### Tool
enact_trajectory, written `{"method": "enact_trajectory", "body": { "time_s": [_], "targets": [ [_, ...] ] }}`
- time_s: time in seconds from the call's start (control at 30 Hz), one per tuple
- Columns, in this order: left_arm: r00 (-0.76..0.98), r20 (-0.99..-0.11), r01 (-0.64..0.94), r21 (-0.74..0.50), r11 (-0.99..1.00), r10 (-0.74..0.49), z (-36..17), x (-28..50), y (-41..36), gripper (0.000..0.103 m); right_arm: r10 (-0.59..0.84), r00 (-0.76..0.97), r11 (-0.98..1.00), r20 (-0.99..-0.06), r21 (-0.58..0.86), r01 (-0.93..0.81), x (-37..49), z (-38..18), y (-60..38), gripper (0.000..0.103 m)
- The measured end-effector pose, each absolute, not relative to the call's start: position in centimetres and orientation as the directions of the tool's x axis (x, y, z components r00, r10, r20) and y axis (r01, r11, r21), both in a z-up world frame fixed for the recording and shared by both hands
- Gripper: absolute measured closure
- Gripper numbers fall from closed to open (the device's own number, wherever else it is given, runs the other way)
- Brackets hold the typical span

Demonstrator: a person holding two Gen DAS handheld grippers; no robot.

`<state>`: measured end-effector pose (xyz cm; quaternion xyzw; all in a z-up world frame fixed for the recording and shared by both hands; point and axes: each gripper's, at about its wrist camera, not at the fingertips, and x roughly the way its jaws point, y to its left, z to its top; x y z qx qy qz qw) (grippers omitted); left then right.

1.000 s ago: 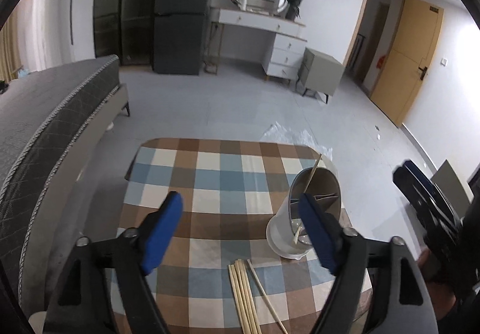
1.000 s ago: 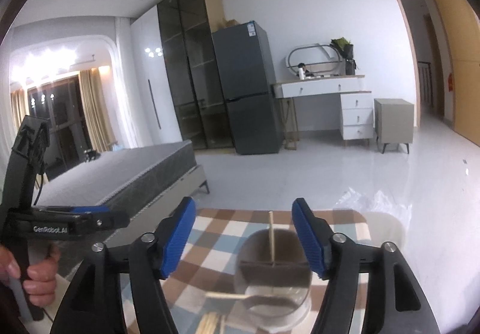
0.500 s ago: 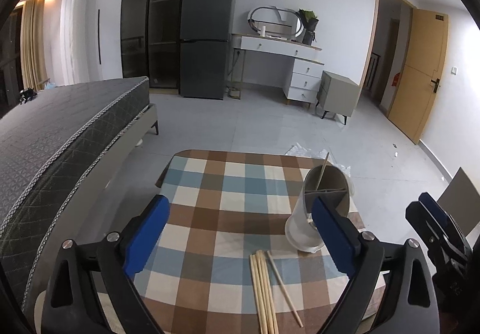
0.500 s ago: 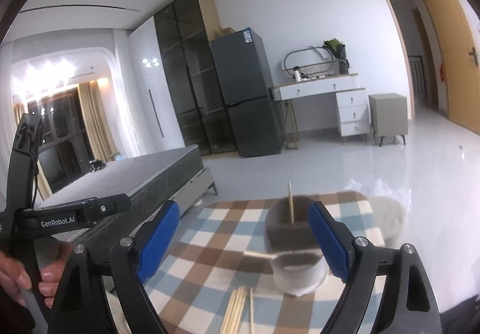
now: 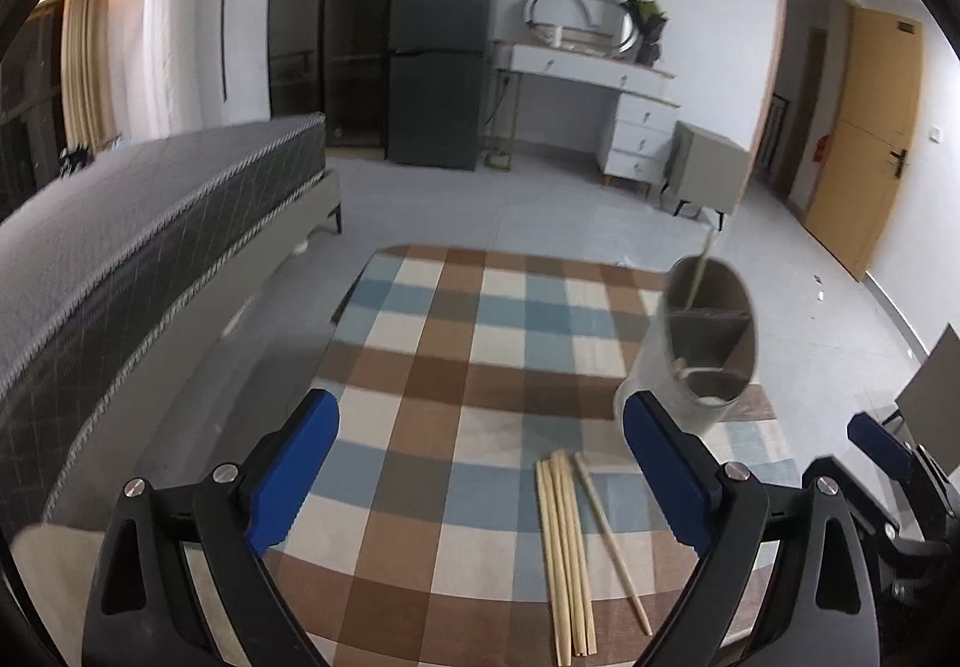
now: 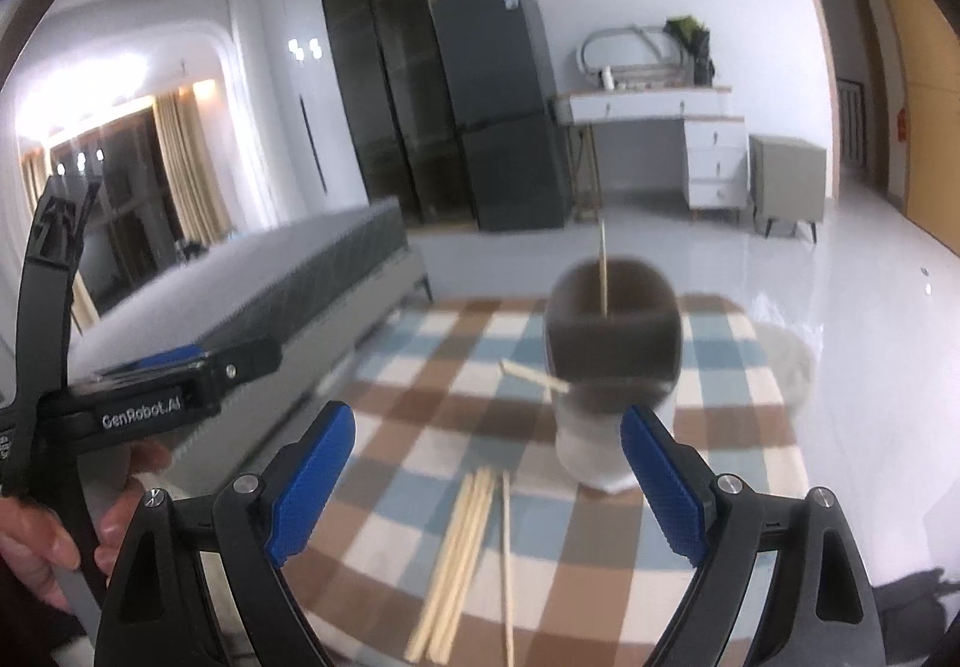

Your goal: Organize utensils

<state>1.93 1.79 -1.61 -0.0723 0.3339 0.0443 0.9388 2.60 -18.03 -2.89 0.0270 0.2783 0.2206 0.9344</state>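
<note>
Both hand-held grippers (image 5: 480, 463) (image 6: 486, 478), lowered toward the chopsticks (image 5: 567, 553), have just spread wide, holding nothing.

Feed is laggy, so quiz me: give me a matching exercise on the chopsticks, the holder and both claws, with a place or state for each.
Things:
1. chopstick bundle
2. single chopstick
3. utensil holder
4. left claw
5. right claw

States:
a. standing upright in the holder
b. lying flat on the checked cloth
c. grey, divided inside
d. open, empty, beside a person's hand
e. open, empty, holder at its right finger

Pairs: 1-b, 2-a, 3-c, 4-e, 5-d
</note>
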Motion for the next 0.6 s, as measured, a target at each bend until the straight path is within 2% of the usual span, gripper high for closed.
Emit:
{"method": "enact_trajectory", "body": {
  "time_s": [0.13,0.3,0.53,0.6],
  "targets": [
    [0.741,-0.670,-0.145,-0.096,0.985,0.044,-4.2,2.9,2.4,0.010,0.423,0.681,0.895,-0.598,0.161,-0.416,4.1,-5.3,-17.1,0.020],
    [0.697,-0.715,-0.180,-0.111,0.977,0.048,-6.4,3.8,3.9,0.010,0.367,0.583,0.889,-0.725,0.089,-0.449,7.0,-8.7,-14.6,0.041],
    [0.658,-0.752,-0.253,-0.168,0.953,0.042,-7.4,4.9,6.7,0.010,0.281,0.443,0.862,-0.851,0.022,-0.506,10.5,-13.6,-11.6,0.043],
    [0.650,-0.759,-0.267,-0.179,0.947,0.040,-7.5,5.1,7.2,0.010,0.255,0.413,0.850,-0.874,-0.001,-0.527,11.3,-14.9,-10.7,0.048]
  ]
}}
